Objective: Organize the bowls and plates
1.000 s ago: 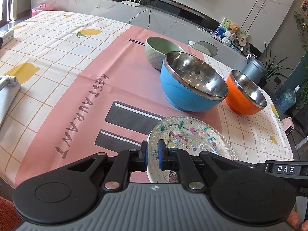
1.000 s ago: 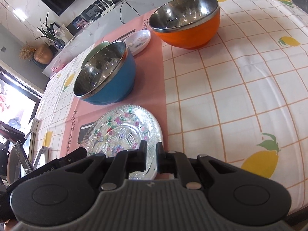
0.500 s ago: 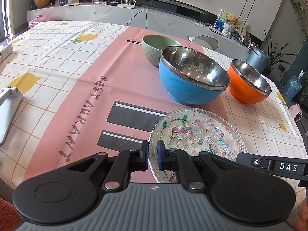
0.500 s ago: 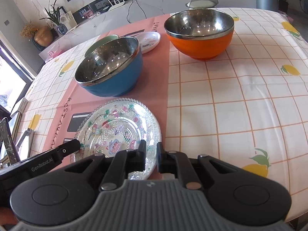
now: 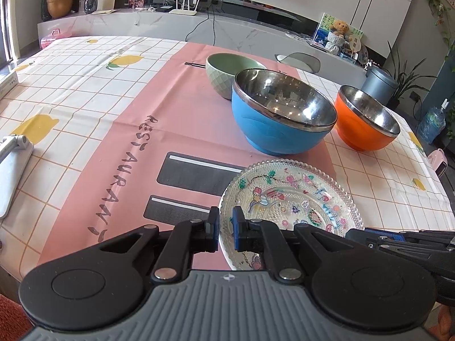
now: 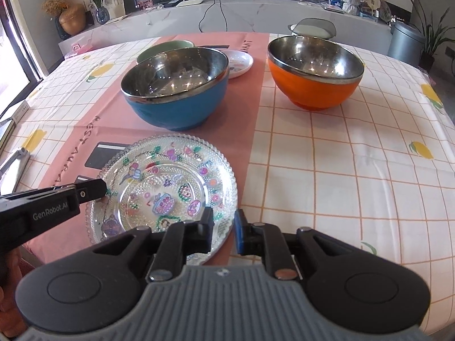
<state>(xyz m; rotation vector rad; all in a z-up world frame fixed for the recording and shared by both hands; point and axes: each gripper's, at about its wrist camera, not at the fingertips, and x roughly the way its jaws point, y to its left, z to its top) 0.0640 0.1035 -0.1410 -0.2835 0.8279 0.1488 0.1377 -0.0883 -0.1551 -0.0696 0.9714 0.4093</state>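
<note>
Lying flat and face up on the pink runner (image 5: 182,91), the round glass plate (image 6: 167,187) has no long axis; it sits at the table's near edge, in front of the blue bowl (image 6: 176,91). The left gripper (image 5: 226,227) pinches its left rim. The right gripper (image 6: 223,228) straddles the right rim, jaws opening, pads apart from the glass. The orange bowl (image 6: 315,71) stands farther right.

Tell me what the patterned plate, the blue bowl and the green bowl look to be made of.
Plate: clear pressed glass, apparently; the cloth shows through, beaded rim, printed cartoons.
Blue bowl: shiny steel lining that mirrors the room; matte blue shell, plastic or coated metal.
Green bowl: probably glazed ceramic; thick wall, embossed diamond pattern.
</note>
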